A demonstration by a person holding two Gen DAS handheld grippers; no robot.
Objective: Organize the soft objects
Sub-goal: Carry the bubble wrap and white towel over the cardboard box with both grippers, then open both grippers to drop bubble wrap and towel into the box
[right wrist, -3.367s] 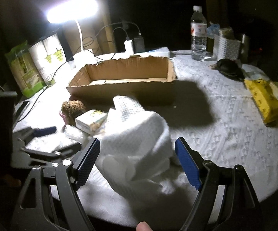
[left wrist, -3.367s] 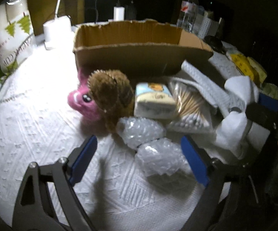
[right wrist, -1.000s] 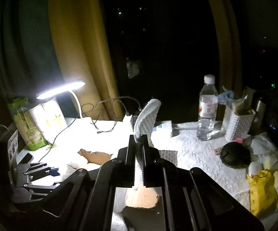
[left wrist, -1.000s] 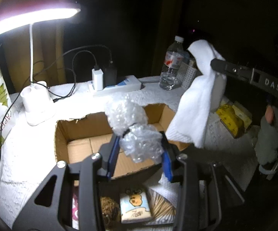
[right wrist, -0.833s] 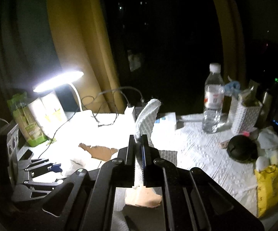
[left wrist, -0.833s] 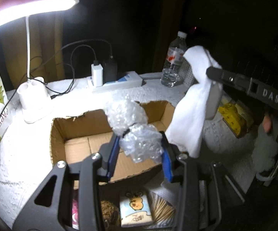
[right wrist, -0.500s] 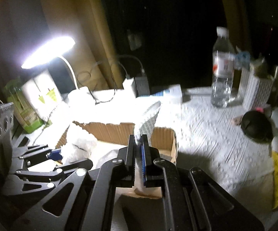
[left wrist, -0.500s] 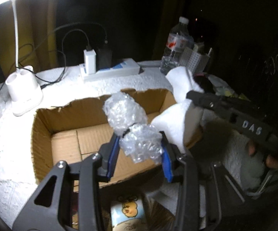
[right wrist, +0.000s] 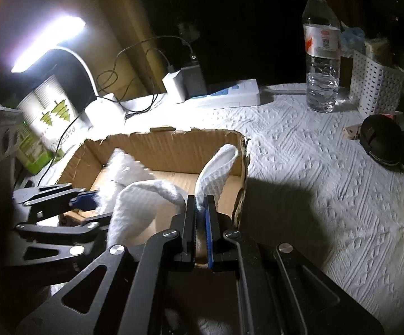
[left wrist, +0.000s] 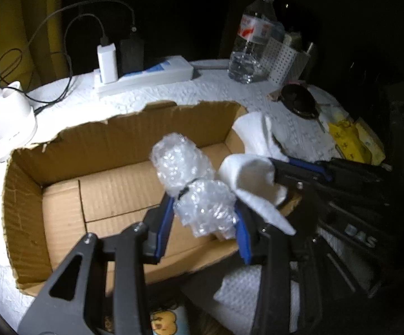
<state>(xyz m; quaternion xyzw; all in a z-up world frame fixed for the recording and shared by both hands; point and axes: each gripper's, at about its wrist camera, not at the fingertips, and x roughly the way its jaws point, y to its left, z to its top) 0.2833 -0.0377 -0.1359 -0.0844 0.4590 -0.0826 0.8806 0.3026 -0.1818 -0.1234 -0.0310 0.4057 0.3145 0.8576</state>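
An open cardboard box (left wrist: pixel 118 142) lies on the white tablecloth; it also shows in the right wrist view (right wrist: pixel 163 148). My left gripper (left wrist: pixel 202 223) is shut on a bubble wrap bundle (left wrist: pixel 193 187) and holds it over the box's near right part. My right gripper (right wrist: pixel 200 212) is shut on a white cloth (right wrist: pixel 216 167), which hangs over the box's right end. The cloth (left wrist: pixel 252 178) and the right gripper (left wrist: pixel 299 171) also show in the left wrist view. A tissue pack (left wrist: pixel 165 321) lies in front of the box, mostly hidden.
A desk lamp (right wrist: pixel 48 42), its white base (left wrist: pixel 9 120), a power strip with chargers (left wrist: pixel 143 75), a water bottle (right wrist: pixel 322 47), a white perforated basket (right wrist: pixel 375 86), a black pouch (right wrist: pixel 383 139) and yellow packets (left wrist: pixel 350 139) stand around the box.
Both grippers have come down and closer to the box. The white cloth has dropped from above the box to its right end. The bubble wrap now hangs over the box's inside.
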